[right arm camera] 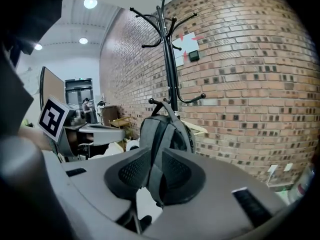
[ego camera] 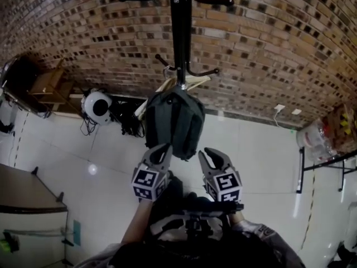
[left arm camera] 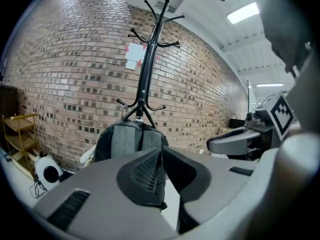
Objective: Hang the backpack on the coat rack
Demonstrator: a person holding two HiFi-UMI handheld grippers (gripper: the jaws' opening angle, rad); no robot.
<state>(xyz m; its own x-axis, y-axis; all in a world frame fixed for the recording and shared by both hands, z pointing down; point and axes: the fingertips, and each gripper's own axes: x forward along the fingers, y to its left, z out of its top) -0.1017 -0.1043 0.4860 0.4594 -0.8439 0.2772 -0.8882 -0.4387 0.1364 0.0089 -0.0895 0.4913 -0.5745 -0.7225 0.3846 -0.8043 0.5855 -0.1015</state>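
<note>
A dark grey backpack [ego camera: 174, 121] hangs from a lower hook of the black coat rack [ego camera: 179, 32], which stands against the brick wall. Both grippers are below it and apart from it. My left gripper [ego camera: 163, 151] is shut with nothing in it; in its own view the pads meet [left arm camera: 161, 174] below the backpack [left arm camera: 130, 139]. My right gripper [ego camera: 209, 156] holds nothing. In its view a narrow gap [right arm camera: 156, 176] stays between the pads, and the backpack [right arm camera: 165, 134] shows through it. The pole [right arm camera: 170, 64] rises behind the bag.
A pale hanger-like piece [ego camera: 192, 82] sticks out behind the backpack. A white round device [ego camera: 97, 106] with cables and a wooden shelf [ego camera: 50, 85] stand at the wall on the left. A grey cabinet [ego camera: 28, 200] is near left, a metal-legged stand [ego camera: 323, 149] at right.
</note>
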